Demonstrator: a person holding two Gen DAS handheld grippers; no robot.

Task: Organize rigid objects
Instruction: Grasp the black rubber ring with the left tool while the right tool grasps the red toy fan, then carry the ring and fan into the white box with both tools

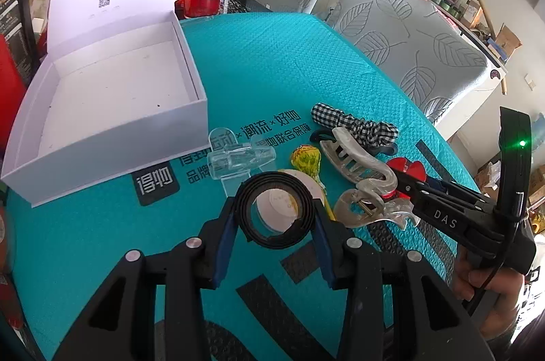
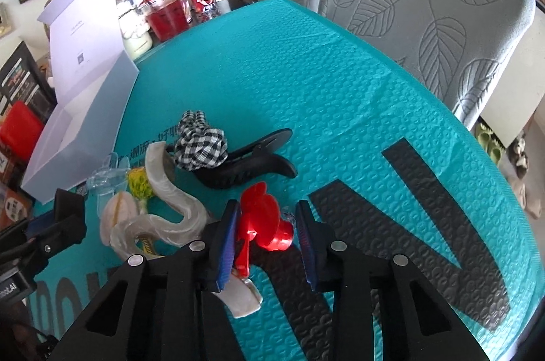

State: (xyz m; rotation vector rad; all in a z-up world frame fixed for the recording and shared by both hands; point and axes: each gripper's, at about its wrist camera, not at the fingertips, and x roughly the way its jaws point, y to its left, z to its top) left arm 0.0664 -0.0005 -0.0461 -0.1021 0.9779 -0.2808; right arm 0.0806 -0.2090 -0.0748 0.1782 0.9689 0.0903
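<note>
Between the left fingers point(image 1: 276, 226) sits a clamped black ring point(image 1: 274, 211); right fingers point(image 2: 267, 240) narrow around a red clip point(image 2: 260, 221).

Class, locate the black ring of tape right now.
Left wrist view, bottom centre: the black tape ring sits clamped in the left gripper, beside the pearly claw clip.

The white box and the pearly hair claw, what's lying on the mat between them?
In the left wrist view, a clear plastic clip and a yellow-wrapped lollipop lie between the white box and the pearly hair claw.
</note>
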